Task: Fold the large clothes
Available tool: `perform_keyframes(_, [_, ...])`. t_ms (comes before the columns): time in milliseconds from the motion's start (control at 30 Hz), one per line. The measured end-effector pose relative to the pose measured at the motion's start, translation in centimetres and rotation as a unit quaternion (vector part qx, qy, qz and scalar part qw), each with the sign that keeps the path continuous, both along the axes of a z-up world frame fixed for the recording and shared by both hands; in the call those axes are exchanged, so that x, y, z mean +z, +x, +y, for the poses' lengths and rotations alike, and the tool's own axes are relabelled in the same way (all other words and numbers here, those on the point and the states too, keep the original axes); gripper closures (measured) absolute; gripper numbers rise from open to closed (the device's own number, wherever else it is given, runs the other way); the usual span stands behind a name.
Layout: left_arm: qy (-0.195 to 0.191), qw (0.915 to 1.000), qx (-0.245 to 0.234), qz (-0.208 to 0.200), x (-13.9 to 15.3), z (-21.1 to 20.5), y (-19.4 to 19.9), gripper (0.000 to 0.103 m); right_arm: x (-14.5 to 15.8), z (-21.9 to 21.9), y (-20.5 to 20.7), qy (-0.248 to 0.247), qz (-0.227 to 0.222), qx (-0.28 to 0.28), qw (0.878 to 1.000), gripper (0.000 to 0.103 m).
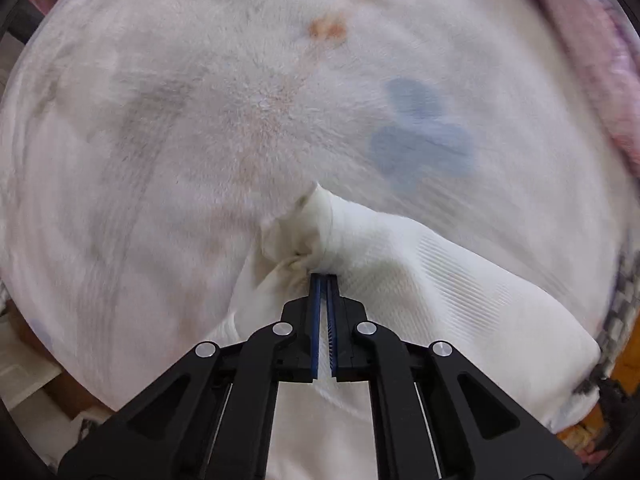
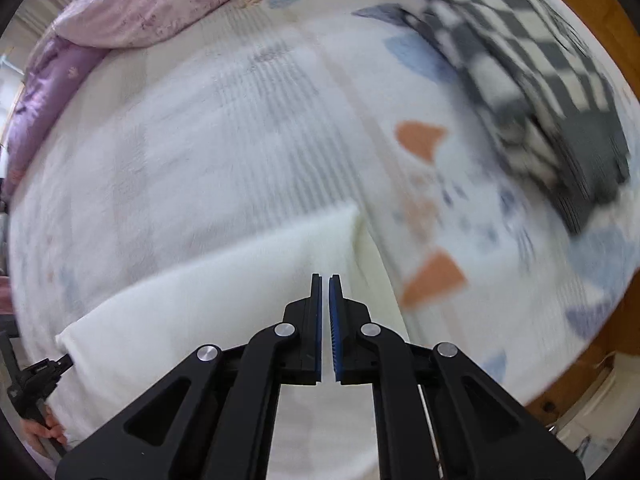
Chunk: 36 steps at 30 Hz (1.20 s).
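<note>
Left wrist view: the left gripper has its jaws pinched together on a bunched, twisted corner of the white garment. From that pinch the cloth fans out toward 4 o'clock as a ribbed white fold, and more of it lies under the gripper toward 6 o'clock. Beyond the tips lies the bedspread, pale and fuzzy and blurred, with a blue patch at about 1 o'clock and an orange patch near 12 o'clock. A pink quilt runs along the rim at 2 o'clock.

Right wrist view: the right gripper has its jaws almost together, with only a thin slit between the blue pads; nothing shows between the tips, though whether cloth is caught lower down cannot be told. The white garment lies on the bed directly beneath it, stretching from a folded edge at 12 o'clock of the tips down toward 8 o'clock, where the left gripper grips its far corner. Just below, the person's fingers show at the rim. A purple floral quilt sits at 10 to 11 o'clock. A black-and-white checked cloth, blurred, lies at 1 to 2 o'clock, well apart from the garment. A wooden bed frame edges the view at 2 o'clock.
</note>
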<state>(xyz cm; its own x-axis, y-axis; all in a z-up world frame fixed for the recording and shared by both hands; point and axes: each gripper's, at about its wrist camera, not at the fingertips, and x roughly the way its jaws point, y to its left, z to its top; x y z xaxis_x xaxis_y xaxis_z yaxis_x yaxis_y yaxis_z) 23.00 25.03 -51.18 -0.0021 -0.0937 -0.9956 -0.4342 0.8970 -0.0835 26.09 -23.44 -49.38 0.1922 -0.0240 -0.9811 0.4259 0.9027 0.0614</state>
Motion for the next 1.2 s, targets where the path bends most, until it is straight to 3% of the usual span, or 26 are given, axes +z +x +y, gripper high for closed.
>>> perform_keyframes(67, [0.004, 1.0, -0.007, 0.005, -1.9, -0.3, 1.3, 0.098, -2.2, 0.3, 2.2, -0.027, 0.024, 0.02, 0.999, 0.101])
perform_keyframes(167, [0.029, 0.999, -0.035, 0.005, -2.1, -1.3, 1.9, 0.098, -5.7, -0.3, 3.6, -0.016, 0.05, 0.028, 0.998, 0.103])
perform_keyframes(267, [0.029, 0.9971, -0.07, 0.001, -1.7, -1.8, 1.8, 0.099, -6.0, -0.5, 4.2, -0.019, 0.05, 0.018, 0.998, 0.103])
perform_keyframes(333, [0.019, 0.9978, -0.062, 0.014, -0.4, -1.2, 1.3, 0.099, -5.0, 0.0, 4.5, -0.042, 0.061, 0.004, 0.997, 0.103])
perform_keyframes(367, [0.022, 0.9976, -0.064, 0.016, 0.7, -0.5, 0.6, 0.098, -3.7, 0.9, 4.6, -0.058, 0.046, 0.014, 0.997, 0.1])
perform_keyframes(433, [0.012, 0.995, -0.098, -0.013, 3.5, -1.8, 0.3, 0.098, 0.0, 4.5, 4.1, -0.043, -0.034, 0.075, 0.996, 0.1])
perform_keyframes(500, [-0.021, 0.9918, -0.119, -0.04, 4.9, -4.0, 0.4, 0.098, 0.8, 7.6, 3.7, 0.004, -0.047, 0.112, 0.993, 0.1])
perform_keyframes(567, [-0.072, 0.9897, -0.114, -0.049, 4.6, -6.6, 0.9, 0.098, -0.6, 11.7, 3.5, 0.093, -0.026, 0.137, 0.986, 0.1])
perform_keyframes(633, [-0.101, 0.9872, -0.12, -0.031, 2.3, -10.5, 1.4, 0.099, -2.5, 15.3, 3.7, 0.127, 0.002, 0.168, 0.978, 0.1])
perform_keyframes(700, [-0.056, 0.9891, -0.133, -0.027, 0.7, -12.8, 0.9, 0.099, -4.2, 18.4, 3.4, 0.095, 0.032, 0.23, 0.968, 0.101])
perform_keyframes(767, [-0.057, 0.9917, -0.108, -0.042, 0.1, -12.4, -0.8, 0.1, -4.7, 19.2, 2.0, 0.073, 0.042, 0.27, 0.959, 0.102])
perform_keyframes(833, [-0.068, 0.9917, -0.101, -0.041, 0.1, -11.2, -2.7, 0.101, -4.5, 17.3, -0.4, 0.081, 0.029, 0.283, 0.955, 0.103])
perform_keyframes(933, [-0.061, 0.9893, -0.125, -0.044, 0.7, -9.6, -5.1, 0.1, -4.3, 12.7, -4.1, 0.078, 0.049, 0.254, 0.963, 0.103])
perform_keyframes(1033, [-0.051, 0.9869, -0.147, -0.043, 1.1, -8.8, -7.6, 0.1, -5.4, 7.0, -8.4, 0.021, 0.106, 0.217, 0.97, 0.103])
perform_keyframes(1100, [-0.025, 0.9854, -0.165, -0.035, 1.3, -8.6, -8.7, 0.1, -6.0, 3.6, -11.1, 0.01, 0.129, 0.188, 0.974, 0.103])
perform_keyframes(1200, [0.081, 0.9785, -0.186, 0.038, -0.1, -7.4, -10.3, 0.1, -5.5, -0.6, -14.3, 0.043, 0.14, 0.124, 0.981, 0.103])
